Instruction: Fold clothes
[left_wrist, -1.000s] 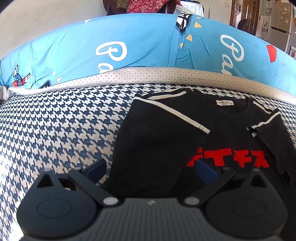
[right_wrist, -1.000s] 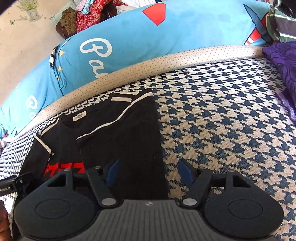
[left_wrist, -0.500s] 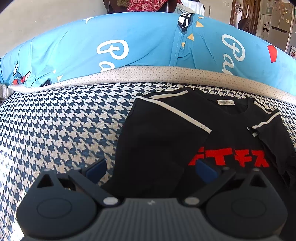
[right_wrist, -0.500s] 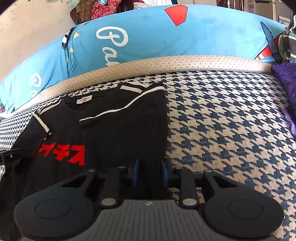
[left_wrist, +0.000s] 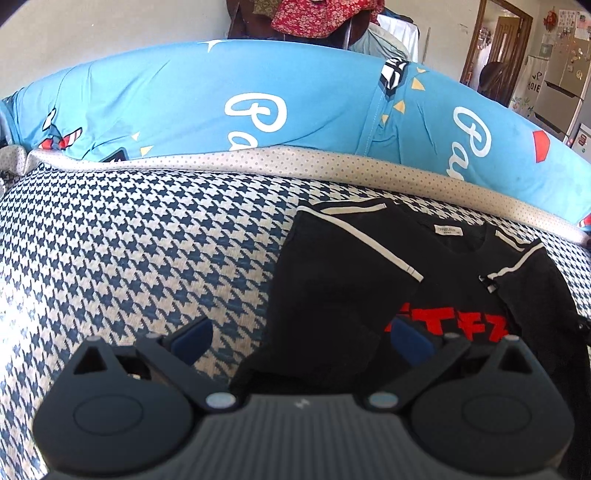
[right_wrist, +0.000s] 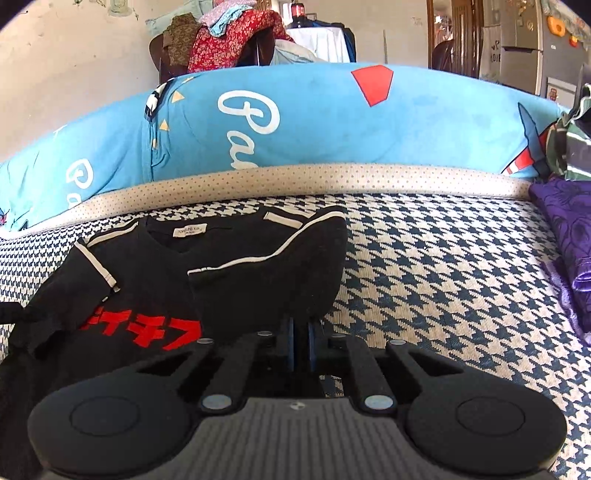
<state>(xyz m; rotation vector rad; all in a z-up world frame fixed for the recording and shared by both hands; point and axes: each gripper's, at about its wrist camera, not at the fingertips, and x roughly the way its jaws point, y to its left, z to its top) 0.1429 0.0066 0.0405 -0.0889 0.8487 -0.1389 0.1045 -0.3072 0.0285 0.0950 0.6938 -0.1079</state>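
Note:
A black T-shirt (left_wrist: 343, 288) with red lettering and white-striped sleeves lies on the houndstooth bed cover (left_wrist: 129, 240), both sleeves folded inward. My left gripper (left_wrist: 301, 341) is open at the shirt's lower left, its blue pads wide apart, with black cloth lying between them. In the right wrist view the T-shirt (right_wrist: 258, 284) fills the left half. The right gripper (right_wrist: 300, 332) is closing, and its blue pads pinch the shirt's lower right edge, which rises slightly off the bed cover (right_wrist: 443, 266).
A long blue pillow (left_wrist: 258, 110) runs along the far side of the bed, also the pillow (right_wrist: 314, 122) in the right view. Purple cloth (right_wrist: 569, 240) is piled at the right edge. A chair draped with clothes (right_wrist: 229, 44) stands behind.
The right gripper's jaws went from wide apart to pinched on the shirt's lower right edge, and it rose a little. The left gripper stayed open and shifted, so the shirt sits further right in its view.

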